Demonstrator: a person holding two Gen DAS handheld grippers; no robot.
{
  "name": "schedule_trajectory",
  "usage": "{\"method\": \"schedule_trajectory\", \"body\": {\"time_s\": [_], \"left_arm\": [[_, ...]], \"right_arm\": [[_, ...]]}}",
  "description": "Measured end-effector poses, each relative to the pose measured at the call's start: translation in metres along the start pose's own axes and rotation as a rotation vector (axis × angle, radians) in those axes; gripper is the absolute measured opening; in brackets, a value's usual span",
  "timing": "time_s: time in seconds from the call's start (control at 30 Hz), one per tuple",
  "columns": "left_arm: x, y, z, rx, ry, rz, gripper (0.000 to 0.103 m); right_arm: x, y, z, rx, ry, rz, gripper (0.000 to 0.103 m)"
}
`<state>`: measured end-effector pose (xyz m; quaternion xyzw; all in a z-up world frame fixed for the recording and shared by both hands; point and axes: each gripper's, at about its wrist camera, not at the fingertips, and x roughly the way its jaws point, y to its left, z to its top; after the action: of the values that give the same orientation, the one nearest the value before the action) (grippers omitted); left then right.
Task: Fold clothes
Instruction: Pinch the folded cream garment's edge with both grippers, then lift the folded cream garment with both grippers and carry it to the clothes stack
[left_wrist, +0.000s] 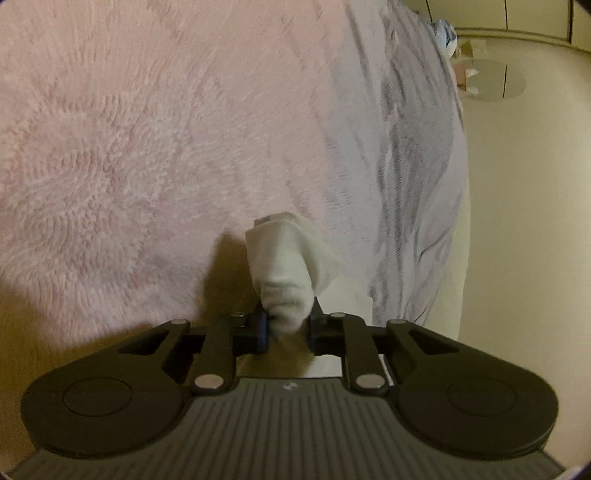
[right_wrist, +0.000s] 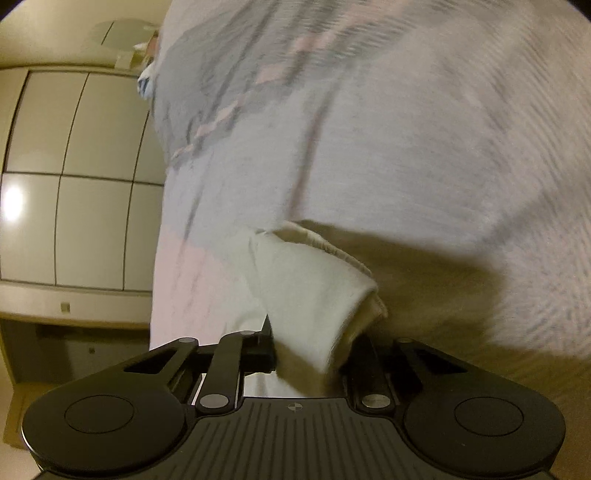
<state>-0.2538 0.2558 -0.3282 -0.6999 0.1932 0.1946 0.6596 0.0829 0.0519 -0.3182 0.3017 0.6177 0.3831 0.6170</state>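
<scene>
A white cloth (left_wrist: 286, 269) is seen pinched in the left gripper (left_wrist: 288, 326), its bunched end squeezed between the two pads, with the rest of the fabric rising forward and away from the jaws over a pink fluffy blanket (left_wrist: 129, 147). In the right wrist view a white cloth (right_wrist: 314, 295) is likewise caught in the right gripper (right_wrist: 310, 354), the jaws drawn in on a folded corner whose hemmed edge runs up and to the left from the pads. Whether both grippers hold one and the same garment cannot be settled from these views, though that is judged likely. Beyond each cloth a grey-and-pink patterned sheet (left_wrist: 417, 155) is spread, and pale cupboard doors (right_wrist: 74, 177) are seen at the left of the right wrist view. In each view the cloth lies directly ahead of the gripper, its long axis running forward along the fingers, so neither hand can be called nearer: each is already on its own corner. The step in hand is judged to be the lifting of a gripped edge so that it can be carried over for a fold. The coming move would call for both corners to be kept level and moved together, since fabric bunched this thickly could slip from a pad or fold crookedly.
</scene>
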Motion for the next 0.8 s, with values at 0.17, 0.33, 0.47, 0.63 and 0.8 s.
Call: {"method": "schedule_trajectory", "body": {"time_s": [0.17, 0.33, 0.47, 0.63, 0.8], "left_arm": [[-0.060, -0.023, 0.000, -0.074, -0.118, -0.071, 0.015], [-0.155, -0.030, 0.008, -0.120, -0.292, -0.152, 0.015], [-0.259, -0.017, 0.013, -0.182, -0.477, -0.214, 0.015], [-0.403, 0.017, 0.023, -0.219, -0.700, -0.242, 0.015], [-0.547, 0.062, 0.047, -0.241, -0.888, -0.255, 0.015]], "right_arm": [[0.000, 0.063, -0.003, -0.087, 0.083, 0.038, 0.017], [0.022, 0.140, -0.035, -0.175, 0.222, 0.116, 0.017], [0.061, 0.209, -0.094, -0.246, 0.370, 0.194, 0.017], [0.116, 0.291, -0.206, -0.336, 0.549, 0.269, 0.017], [0.178, 0.362, -0.354, -0.391, 0.702, 0.340, 0.017]]}}
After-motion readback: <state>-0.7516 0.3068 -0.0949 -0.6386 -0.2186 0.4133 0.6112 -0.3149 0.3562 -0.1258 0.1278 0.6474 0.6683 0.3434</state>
